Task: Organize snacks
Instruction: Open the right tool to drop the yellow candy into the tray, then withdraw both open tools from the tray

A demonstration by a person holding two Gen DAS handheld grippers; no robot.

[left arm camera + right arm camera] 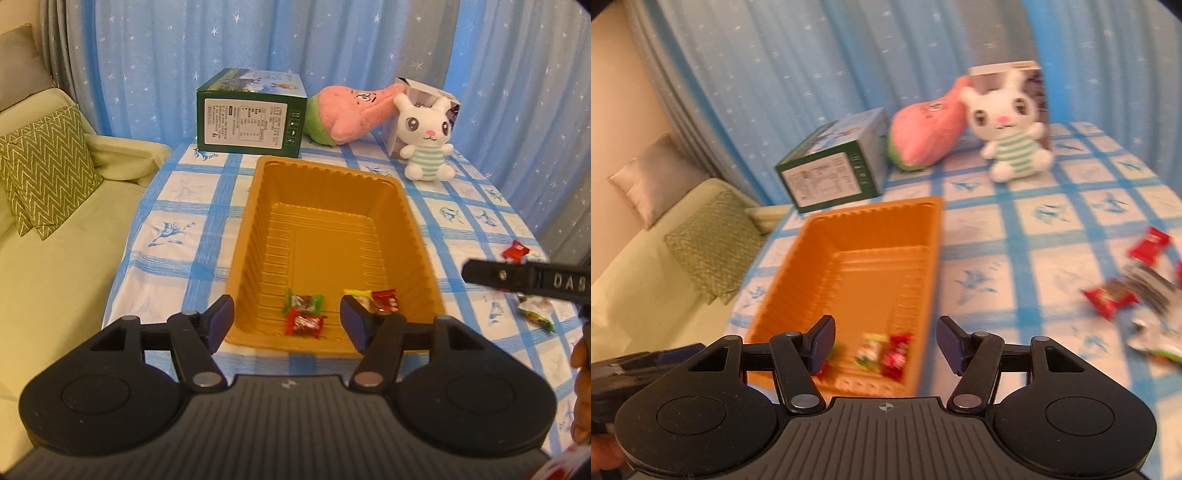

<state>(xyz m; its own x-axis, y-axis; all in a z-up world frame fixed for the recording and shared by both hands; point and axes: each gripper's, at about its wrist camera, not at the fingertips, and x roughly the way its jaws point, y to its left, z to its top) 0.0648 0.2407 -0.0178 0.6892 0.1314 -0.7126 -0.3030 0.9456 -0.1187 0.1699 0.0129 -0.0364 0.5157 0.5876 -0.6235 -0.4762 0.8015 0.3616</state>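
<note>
Partway, by my estimate — four wrapped candies (303, 314) lie at the 6 o'clock end of the orange tray (258, 206), several more candies (1137, 291) wait on the tabletop (177, 229) at 3 o'clock; left tool (287, 323) and right tool (886, 343) both spread, holding nothing.

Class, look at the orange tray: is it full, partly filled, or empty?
Partly filled. The orange tray holds four wrapped candies at its near end; the rest of its floor is bare.
</note>
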